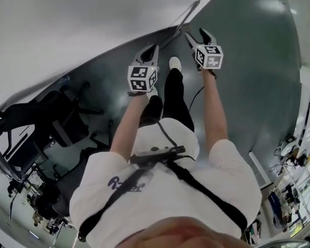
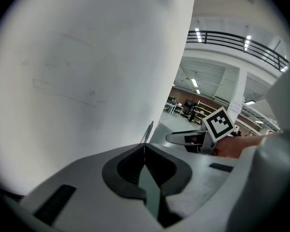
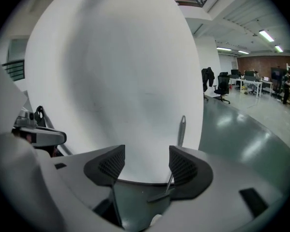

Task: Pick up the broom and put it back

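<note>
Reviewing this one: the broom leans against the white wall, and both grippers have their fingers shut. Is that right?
Not quite. The broom does lean against the white wall, and the left gripper is shut. But the right gripper view shows the right gripper with its fingers apart, not shut.

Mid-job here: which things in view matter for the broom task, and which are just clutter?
Job: broom leaning on the white wall; right gripper, open; left gripper, shut.
Lying about: office chairs; far desks.
</note>
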Demonstrator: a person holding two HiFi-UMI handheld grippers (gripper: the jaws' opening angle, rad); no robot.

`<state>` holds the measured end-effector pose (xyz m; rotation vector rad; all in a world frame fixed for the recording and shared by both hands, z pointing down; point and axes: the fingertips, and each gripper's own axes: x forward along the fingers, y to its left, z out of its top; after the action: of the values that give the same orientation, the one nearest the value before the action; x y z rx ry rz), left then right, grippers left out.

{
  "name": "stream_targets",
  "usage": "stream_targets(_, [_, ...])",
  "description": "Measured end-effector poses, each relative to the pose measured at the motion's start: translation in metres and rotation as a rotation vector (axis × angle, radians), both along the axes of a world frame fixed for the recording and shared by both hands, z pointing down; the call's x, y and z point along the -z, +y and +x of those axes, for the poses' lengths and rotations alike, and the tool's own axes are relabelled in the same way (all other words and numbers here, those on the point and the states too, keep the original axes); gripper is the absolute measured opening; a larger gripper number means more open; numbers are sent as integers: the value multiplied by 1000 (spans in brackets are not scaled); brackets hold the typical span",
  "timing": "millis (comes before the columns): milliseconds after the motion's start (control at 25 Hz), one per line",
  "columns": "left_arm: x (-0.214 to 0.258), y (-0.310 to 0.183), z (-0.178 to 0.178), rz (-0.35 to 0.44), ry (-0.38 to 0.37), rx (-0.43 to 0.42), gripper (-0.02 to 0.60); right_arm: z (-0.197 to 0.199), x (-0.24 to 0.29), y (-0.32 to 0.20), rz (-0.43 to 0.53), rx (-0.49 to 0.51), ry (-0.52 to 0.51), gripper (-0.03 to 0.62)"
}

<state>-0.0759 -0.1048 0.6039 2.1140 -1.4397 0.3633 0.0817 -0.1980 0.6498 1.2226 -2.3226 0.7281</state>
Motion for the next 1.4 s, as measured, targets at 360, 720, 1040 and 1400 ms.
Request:
stream_targets(360, [78,56,-44,77,27,10,12,-81,115,85,117,91,-66,209])
stream_targets(720, [177,63,-100,270,-33,118,12,-170,214,135,249,237,-169,87])
stream_targets(1040, [247,46,-108,424,-18,207,13,-195,301,107,406,298,-232,20])
stream_targets(1400, [279,21,-102,484,-30,229,12,-190,327,80,457,278,-233,6])
